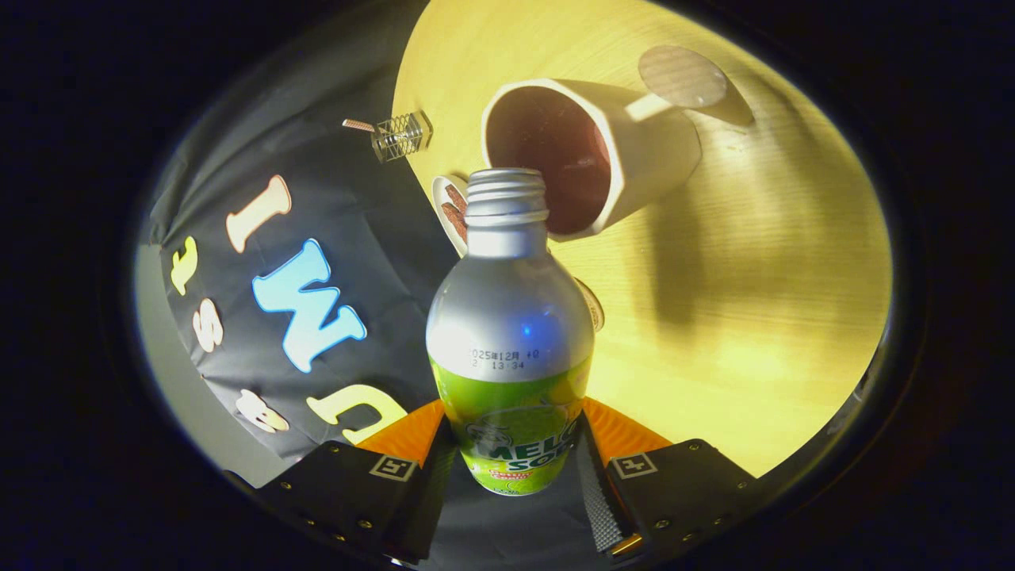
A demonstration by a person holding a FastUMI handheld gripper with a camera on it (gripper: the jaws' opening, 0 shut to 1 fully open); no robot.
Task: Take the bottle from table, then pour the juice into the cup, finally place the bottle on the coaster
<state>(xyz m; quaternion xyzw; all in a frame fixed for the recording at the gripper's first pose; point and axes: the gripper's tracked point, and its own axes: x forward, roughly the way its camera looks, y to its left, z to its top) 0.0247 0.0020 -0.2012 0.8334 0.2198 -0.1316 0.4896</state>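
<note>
We see the fingers (514, 468) clamped on the bottle's (510, 333) lower body — bottle between them, uncapped mouth just short of the cup (591, 155) rim. Beyond the cup — a coaster (682, 77) on the desk (753, 277).

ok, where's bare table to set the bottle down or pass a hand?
Free: the wide stretch of wooden table beside the mug, on its handle side. Crowded: around the bottle held in the tool, where a small dish sits by the mug's mouth; the round coaster lies just past the handle.
</note>
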